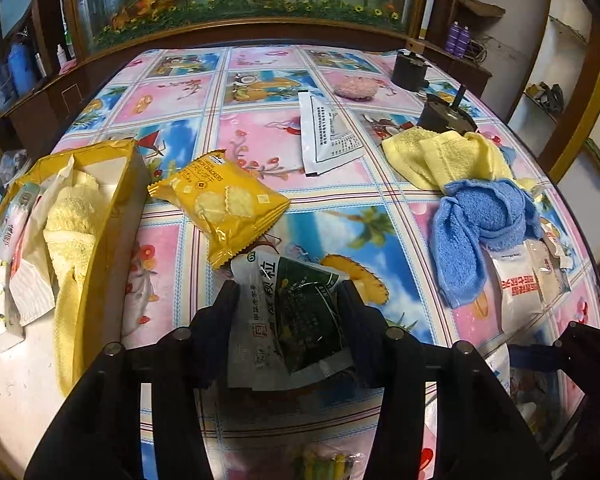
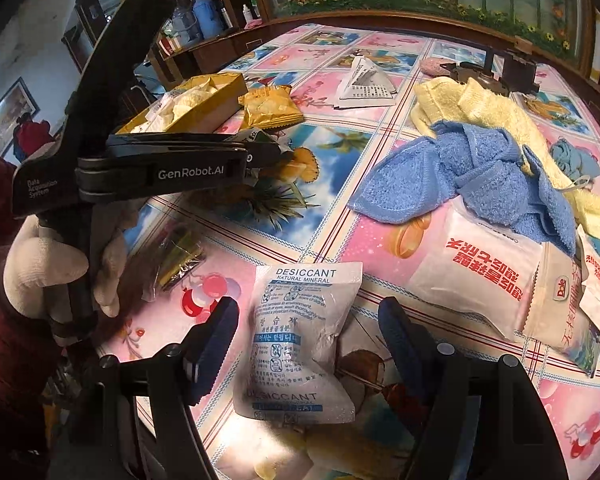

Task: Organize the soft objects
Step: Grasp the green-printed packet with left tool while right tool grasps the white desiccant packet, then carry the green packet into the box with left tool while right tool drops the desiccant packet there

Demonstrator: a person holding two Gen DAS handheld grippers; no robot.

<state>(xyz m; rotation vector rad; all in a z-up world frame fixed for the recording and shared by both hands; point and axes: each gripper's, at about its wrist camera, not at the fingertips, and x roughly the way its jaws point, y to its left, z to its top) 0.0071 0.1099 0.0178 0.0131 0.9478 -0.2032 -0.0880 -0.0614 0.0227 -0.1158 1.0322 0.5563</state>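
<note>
My left gripper [image 1: 288, 292] is shut on a green and white snack packet [image 1: 300, 312] held above the tablecloth; from the right wrist view, this left gripper [image 2: 274, 152] shows side-on with the packet [image 2: 256, 135] at its tips. My right gripper [image 2: 312, 312] is open, its fingers on either side of a white desiccant packet [image 2: 300, 344] lying flat on the table. A yellow box [image 1: 116, 216] at the left holds a pale yellow towel [image 1: 72, 220] and tissue packs. A blue towel [image 2: 460, 172] and a yellow towel [image 2: 480, 108] lie crumpled at the right.
A yellow cracker packet [image 1: 224, 200] lies beside the box. A white printed sachet [image 1: 328, 132], a pink puff [image 1: 356, 88] and dark metal objects [image 1: 444, 114] sit farther back. White snack packets with red print [image 2: 480, 276] lie under the blue towel. A gloved hand [image 2: 48, 264] holds the left gripper.
</note>
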